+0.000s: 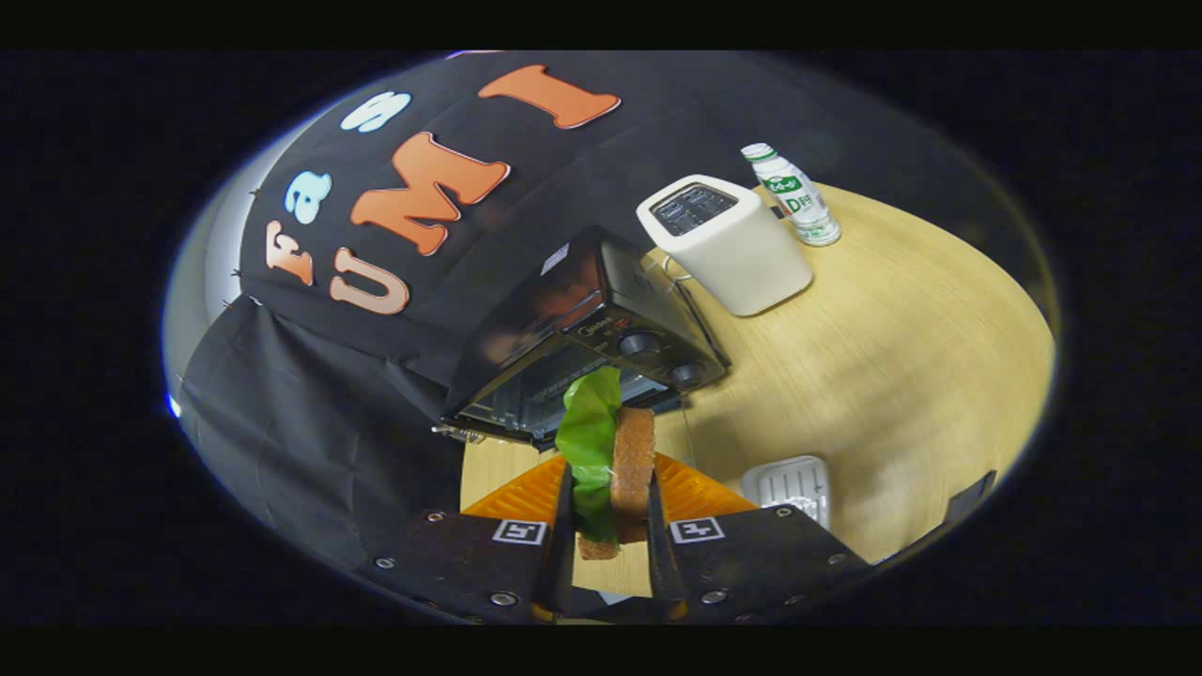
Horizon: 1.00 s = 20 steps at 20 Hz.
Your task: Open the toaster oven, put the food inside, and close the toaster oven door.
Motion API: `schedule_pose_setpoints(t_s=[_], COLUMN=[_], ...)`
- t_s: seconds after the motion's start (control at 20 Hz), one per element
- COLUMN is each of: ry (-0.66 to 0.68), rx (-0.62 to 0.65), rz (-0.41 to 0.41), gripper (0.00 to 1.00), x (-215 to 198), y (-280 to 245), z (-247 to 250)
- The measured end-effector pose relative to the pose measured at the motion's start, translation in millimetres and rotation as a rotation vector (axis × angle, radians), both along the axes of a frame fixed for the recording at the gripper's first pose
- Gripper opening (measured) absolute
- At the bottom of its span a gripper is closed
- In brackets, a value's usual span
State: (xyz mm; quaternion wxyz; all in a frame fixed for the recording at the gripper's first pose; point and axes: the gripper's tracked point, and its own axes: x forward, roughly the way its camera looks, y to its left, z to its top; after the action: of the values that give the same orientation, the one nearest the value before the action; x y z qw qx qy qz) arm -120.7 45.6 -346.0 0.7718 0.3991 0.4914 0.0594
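My gripper point(608, 512) is shut on the food point(615, 460), a brown bread slice with a green lettuce leaf, standing on edge between the two black fingers. The leaf's tip reaches up in front of the black toaster oven point(582, 338), which stands just beyond the fingers on the wooden table point(901, 376). Its glass door point(526, 404) hangs open, folded down toward me, and the dark cavity shows behind the food. Two knobs sit on the oven's right panel.
A white pop-up toaster point(728, 244) stands behind the oven, with a small white bottle point(793, 192) beside it. An orange ridged tray point(695, 493) lies under the fingers, and a white ribbed dish point(789, 483) sits to its right.
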Motion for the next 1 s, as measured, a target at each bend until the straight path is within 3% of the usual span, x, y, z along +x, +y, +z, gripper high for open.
schedule_pose_setpoints(t_s=[0.25,1.0], ry=[-0.018,-0.017], rx=[0.054,0.189], rz=[-0.016,-0.214], gripper=[0.33,0.33], x=[26,79], y=[40,134], z=[-5,-60])
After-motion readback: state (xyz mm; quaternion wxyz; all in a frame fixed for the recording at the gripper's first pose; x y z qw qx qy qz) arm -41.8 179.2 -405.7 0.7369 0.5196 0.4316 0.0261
